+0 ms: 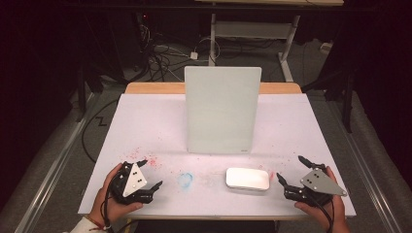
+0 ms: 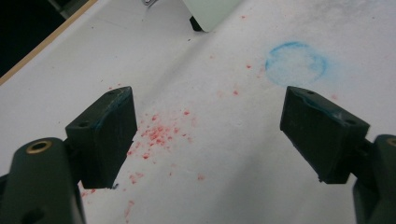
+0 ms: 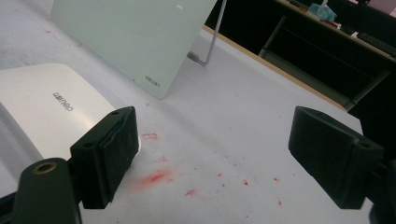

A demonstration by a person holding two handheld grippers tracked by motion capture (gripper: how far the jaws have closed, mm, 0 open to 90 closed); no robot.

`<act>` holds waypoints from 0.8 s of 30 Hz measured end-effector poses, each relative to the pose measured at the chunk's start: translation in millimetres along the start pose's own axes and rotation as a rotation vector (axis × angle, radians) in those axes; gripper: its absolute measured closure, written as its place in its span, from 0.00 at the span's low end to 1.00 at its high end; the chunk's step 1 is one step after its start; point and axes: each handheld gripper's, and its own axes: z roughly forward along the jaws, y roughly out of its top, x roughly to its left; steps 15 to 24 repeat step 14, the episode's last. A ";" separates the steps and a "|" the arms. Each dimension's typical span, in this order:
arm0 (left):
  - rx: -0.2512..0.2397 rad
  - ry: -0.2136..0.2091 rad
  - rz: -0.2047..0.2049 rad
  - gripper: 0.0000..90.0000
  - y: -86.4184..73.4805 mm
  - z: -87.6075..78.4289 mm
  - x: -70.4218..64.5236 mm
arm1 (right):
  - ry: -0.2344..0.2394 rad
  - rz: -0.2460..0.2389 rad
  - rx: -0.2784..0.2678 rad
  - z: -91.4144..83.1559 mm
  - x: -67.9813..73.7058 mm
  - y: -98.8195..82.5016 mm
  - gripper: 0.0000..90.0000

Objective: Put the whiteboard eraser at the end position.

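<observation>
Both tools rest low at the near edge of the white table [image 1: 145, 121], one in each of the person's hands, and each has its jaws spread wide with nothing between them, which reads as a ready posture before any reach. The right tool [image 1: 289, 174] lies just beside the flat white rounded-rectangle eraser block [image 1: 248, 178], which sits a little to its left; in the right gripper view the same block [image 3: 46, 107] lies right against the outer side of the left-hand jaw, so it is probably the thing closest to being picked up. Beyond the block, ahead of both tools, the pale green glass board [image 1: 222, 109] stands tilted back on a thin wire stand [image 3: 212, 39], likely propped so its face can be reached from the front. The left tool [image 1: 151, 174] points toward a smudged blue ring mark [image 2: 295, 63], with scattered red specks [image 2: 156, 135] lying between and under its jaws, apparently leftover marker dust on the table.
</observation>
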 end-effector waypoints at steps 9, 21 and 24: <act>0.006 -0.007 -0.006 0.20 0.5 4.3 2.5 | 0.004 -0.003 0.008 2.2 -0.2 -1.4 0.19; 0.004 -0.006 -0.008 0.20 2.1 5.7 2.6 | 0.002 0.011 0.000 1.1 -2.8 -1.8 0.19; 0.004 -0.006 -0.008 0.20 2.1 5.7 2.6 | 0.002 0.011 0.000 1.1 -2.8 -1.8 0.19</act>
